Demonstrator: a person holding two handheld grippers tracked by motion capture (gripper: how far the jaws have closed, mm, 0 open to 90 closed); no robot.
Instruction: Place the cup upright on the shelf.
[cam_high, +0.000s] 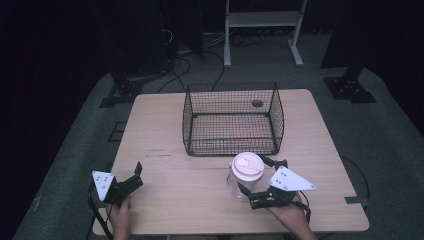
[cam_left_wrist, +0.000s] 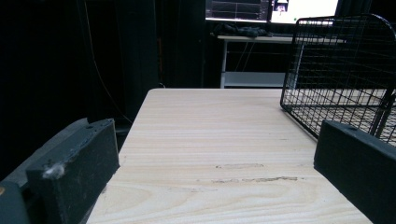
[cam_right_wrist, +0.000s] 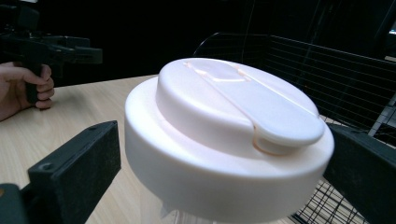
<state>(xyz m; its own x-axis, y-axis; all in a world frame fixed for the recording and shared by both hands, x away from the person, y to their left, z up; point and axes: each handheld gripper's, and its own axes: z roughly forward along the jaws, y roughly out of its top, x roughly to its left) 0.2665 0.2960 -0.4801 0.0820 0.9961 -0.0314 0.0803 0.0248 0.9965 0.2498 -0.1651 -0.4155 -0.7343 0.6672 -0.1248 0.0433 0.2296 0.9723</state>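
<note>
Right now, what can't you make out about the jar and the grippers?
- Right gripper, high view: jaws flank the jar; contact too small to tell.
- Right gripper view: lid hides the jar's contents; bottom edge cuts off its body.
- Basket, left gripper view: cut off at right edge.

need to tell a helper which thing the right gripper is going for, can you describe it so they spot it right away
Start at the wooden table and find the black wire basket near its far edge. Just in front of the basket, toward its right end, stands a jar, with the right gripper open around it. It is the one clear container with a wide, pale cream lid.
</note>
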